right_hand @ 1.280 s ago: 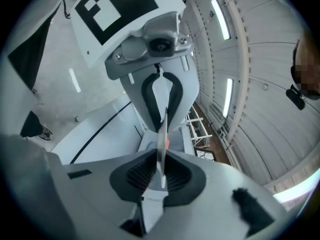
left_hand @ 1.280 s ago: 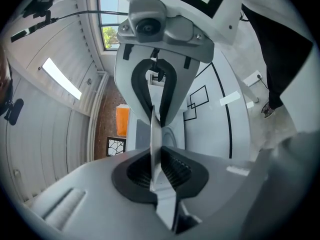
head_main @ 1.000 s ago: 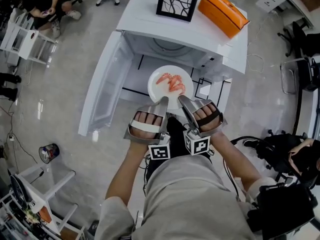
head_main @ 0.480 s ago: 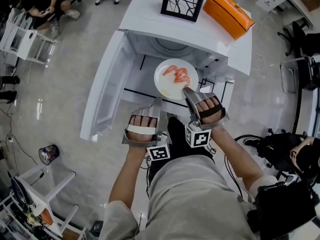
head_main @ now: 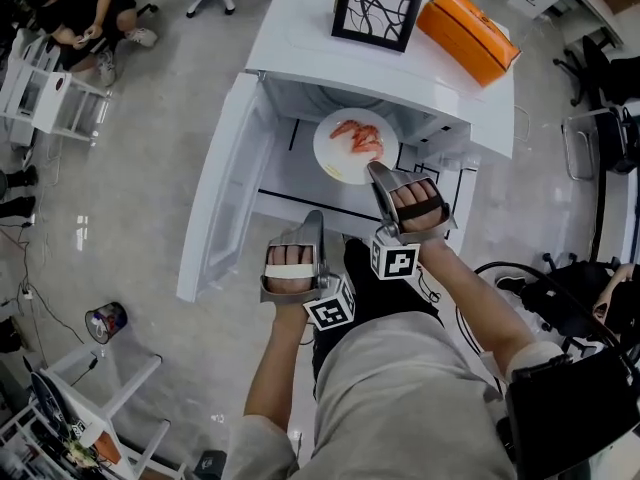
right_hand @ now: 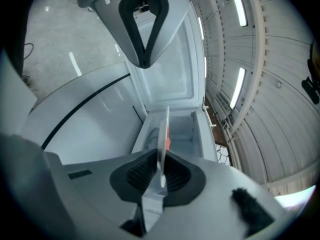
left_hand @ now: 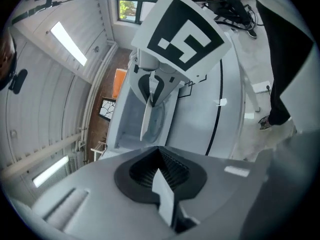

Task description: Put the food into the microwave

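One-sided grip: the right gripper is pinching the rim of the plate of shrimp, holding it inside the open microwave. The left gripper, pressed together and empty, is hanging outside it. A sagging plate risks spilling shrimp.

Shrimp plate gripped by right hand-held gripper, microwave door open

No legible word, brand name or number appears in any view. The only printed signs are black-and-white square marker patterns. One is on the left white marker cube, part of the left hand-held gripper. The other is on the right white marker cube, part of the right hand-held gripper. Print on the small blue-and-red can on the grey floor is too small to read.
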The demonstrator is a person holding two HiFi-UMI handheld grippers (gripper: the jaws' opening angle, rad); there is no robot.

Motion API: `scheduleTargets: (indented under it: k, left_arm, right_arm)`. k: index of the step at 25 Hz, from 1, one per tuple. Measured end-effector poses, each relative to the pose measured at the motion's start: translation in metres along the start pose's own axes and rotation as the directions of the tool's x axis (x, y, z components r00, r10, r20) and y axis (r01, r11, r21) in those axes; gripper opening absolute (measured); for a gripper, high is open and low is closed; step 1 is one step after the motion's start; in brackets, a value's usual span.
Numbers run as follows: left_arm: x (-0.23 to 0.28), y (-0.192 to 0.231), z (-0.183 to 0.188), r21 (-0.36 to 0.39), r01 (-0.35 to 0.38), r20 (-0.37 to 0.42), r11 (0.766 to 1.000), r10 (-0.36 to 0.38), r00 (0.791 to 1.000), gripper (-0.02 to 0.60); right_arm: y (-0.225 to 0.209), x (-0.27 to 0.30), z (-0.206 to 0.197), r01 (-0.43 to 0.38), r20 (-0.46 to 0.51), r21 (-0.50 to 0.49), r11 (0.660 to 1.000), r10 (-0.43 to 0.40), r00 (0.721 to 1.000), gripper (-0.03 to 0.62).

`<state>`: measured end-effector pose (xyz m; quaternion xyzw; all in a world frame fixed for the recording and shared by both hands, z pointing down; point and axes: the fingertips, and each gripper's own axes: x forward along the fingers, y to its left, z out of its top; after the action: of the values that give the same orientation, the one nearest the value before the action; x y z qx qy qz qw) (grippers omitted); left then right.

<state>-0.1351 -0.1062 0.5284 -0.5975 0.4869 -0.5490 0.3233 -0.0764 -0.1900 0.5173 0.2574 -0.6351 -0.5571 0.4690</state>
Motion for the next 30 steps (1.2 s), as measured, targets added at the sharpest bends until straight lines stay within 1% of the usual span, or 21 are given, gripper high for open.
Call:
scheduleTargets:
  k: [4, 6, 9, 13, 15, 17, 18, 20, 22, 23, 24, 27, 30]
  left_arm:
    - [0.018, -0.006, -0.01, -0.089, 0.037, -0.028, 0.995, -0.039, 0.999, 0.009]
    - [0.026, -0.005, -0.012, -0.168, 0.055, -0.025, 0.984, -0.06, 0.998, 0.009]
    - [0.038, -0.005, -0.01, -0.306, 0.087, 0.0, 0.948, -0.092, 0.996, 0.009]
    - [0.051, -0.003, -0.005, -0.411, 0.12, 0.045, 0.904, -0.112, 0.993, 0.008]
    - [0.055, -0.002, 0.0, -0.459, 0.144, 0.08, 0.877, -0.121, 0.989, 0.008]
    - [0.059, -0.003, 0.007, -0.507, 0.174, 0.119, 0.844, -0.131, 0.984, 0.008]
    - [0.061, -0.004, 0.009, -0.535, 0.188, 0.136, 0.824, -0.136, 0.981, 0.008]
    - [0.067, -0.006, 0.011, -0.597, 0.212, 0.161, 0.774, -0.143, 0.976, 0.008]
    - [0.073, -0.006, 0.01, -0.653, 0.228, 0.173, 0.722, -0.15, 0.973, 0.008]
    - [0.076, -0.007, 0.009, -0.672, 0.234, 0.177, 0.702, -0.154, 0.972, 0.008]
    - [0.079, -0.008, 0.009, -0.685, 0.24, 0.181, 0.688, -0.158, 0.971, 0.008]
    - [0.084, -0.012, 0.008, -0.708, 0.26, 0.198, 0.657, -0.168, 0.966, 0.008]
    - [0.086, -0.011, 0.005, -0.723, 0.267, 0.202, 0.637, -0.175, 0.964, 0.008]
  right_arm:
    - [-0.005, 0.023, 0.001, -0.008, -0.013, 0.016, 1.0, 0.008, 1.0, 0.038]
    - [-0.006, 0.034, 0.0, -0.014, -0.022, 0.033, 0.999, 0.014, 1.0, 0.038]
    - [-0.008, 0.047, -0.003, -0.02, -0.043, 0.055, 0.998, 0.022, 0.999, 0.038]
    - [-0.01, 0.065, -0.008, -0.025, -0.078, 0.067, 0.997, 0.03, 0.997, 0.038]
    - [-0.007, 0.073, -0.011, -0.036, -0.09, 0.071, 0.997, 0.042, 0.995, 0.038]
    - [-0.003, 0.079, -0.016, -0.05, -0.103, 0.076, 0.996, 0.058, 0.993, 0.038]
    - [-0.001, 0.082, -0.018, -0.057, -0.109, 0.078, 0.995, 0.065, 0.992, 0.038]
    - [0.001, 0.088, -0.021, -0.065, -0.119, 0.081, 0.995, 0.074, 0.99, 0.038]
    - [0.001, 0.094, -0.023, -0.066, -0.127, 0.085, 0.994, 0.076, 0.989, 0.038]
    - [0.001, 0.097, -0.024, -0.066, -0.131, 0.087, 0.994, 0.077, 0.988, 0.038]
    - [0.001, 0.1, -0.025, -0.066, -0.135, 0.088, 0.994, 0.078, 0.988, 0.038]
    - [0.001, 0.109, -0.028, -0.075, -0.15, 0.094, 0.993, 0.088, 0.985, 0.038]
    - [0.001, 0.119, -0.031, -0.082, -0.169, 0.105, 0.991, 0.099, 0.981, 0.038]
